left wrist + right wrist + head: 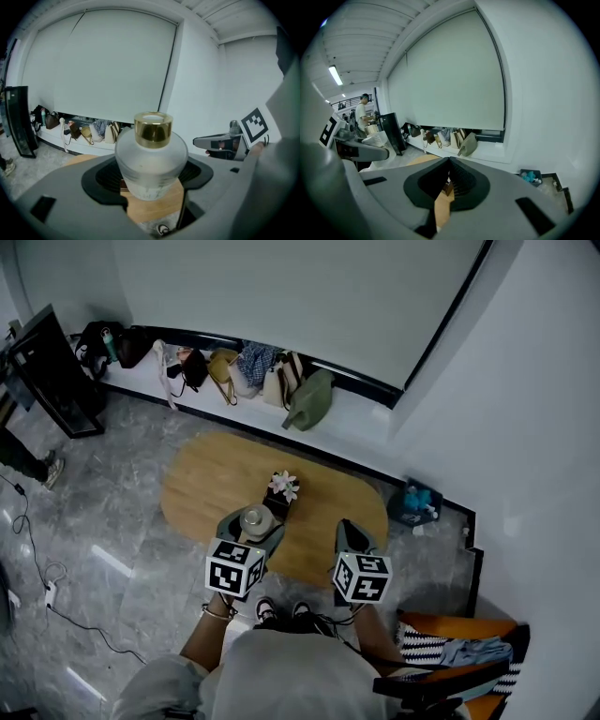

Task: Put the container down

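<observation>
Frosted container [256, 519] over table [202, 486], inside near edge

- The container [151, 159] is frosted glass, cloudy and matt, with a smooth wall; its cap [153, 127] is gold-coloured metal, polished and shiny.
- The left gripper [151, 168] and the right gripper [449, 164] have bodies of smooth, matt grey plastic; the pads [107, 176] inside the jaws are black, ribbed and dull.
- The tabletop [206, 488] is light wood with a fine grain and a matt finish.
- The floor [103, 521] is grey veined stone or tile, glossy, with streaks of light mirrored in it.
- The green bag [312, 399] on the smooth white ledge [364, 420] looks like soft, matt cloth.
</observation>
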Demonstrator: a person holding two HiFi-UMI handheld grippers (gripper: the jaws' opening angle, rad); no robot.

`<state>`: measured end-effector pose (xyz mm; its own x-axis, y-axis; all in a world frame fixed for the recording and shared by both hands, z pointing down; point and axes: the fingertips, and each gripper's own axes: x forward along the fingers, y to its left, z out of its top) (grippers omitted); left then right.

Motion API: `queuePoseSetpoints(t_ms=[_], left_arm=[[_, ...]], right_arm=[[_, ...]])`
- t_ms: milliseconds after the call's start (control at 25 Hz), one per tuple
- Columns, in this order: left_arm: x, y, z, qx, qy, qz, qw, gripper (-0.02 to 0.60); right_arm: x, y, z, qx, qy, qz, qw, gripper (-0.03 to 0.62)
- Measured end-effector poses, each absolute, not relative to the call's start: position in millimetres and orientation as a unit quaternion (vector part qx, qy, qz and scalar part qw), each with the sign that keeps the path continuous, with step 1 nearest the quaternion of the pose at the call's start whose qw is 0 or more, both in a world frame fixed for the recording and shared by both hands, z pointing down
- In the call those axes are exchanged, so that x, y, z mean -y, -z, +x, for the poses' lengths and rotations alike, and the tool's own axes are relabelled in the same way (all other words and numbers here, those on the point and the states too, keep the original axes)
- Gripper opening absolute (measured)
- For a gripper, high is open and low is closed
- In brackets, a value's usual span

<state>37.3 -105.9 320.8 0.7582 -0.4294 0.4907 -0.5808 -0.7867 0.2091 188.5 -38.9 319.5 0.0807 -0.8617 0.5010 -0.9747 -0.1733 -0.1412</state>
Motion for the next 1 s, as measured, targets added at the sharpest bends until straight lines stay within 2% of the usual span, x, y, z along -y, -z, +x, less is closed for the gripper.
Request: queuePoseSetpoints(t_ms=[240,440,600,1000], left_arm=[[114.4,-363.1,33.9,0.317,-0.225,0.895,0.219,0.337],[115.1,-401.6,18.2,0.337,-0.252,0.882,0.213,0.337],[122.7,-432.5,12.6,0.366,-0.232,0.875,0.216,0.337],[135.3,-600.1,8.5,0.394,-0.241,0.849,0.258,0.337]], right_arm=[[81.5,-356.6,187.9,0.655,-0.264,0.697,0.125,0.023],[101.4,-388.8,179.6,0.674,-0.273,0.672,0.139,0.023],[105.6,-433.2,186.6,0.672,-0.289,0.664,0.153,0.023],[122.1,-595.3,190.8,0.631,-0.357,0.676,0.134,0.023]])
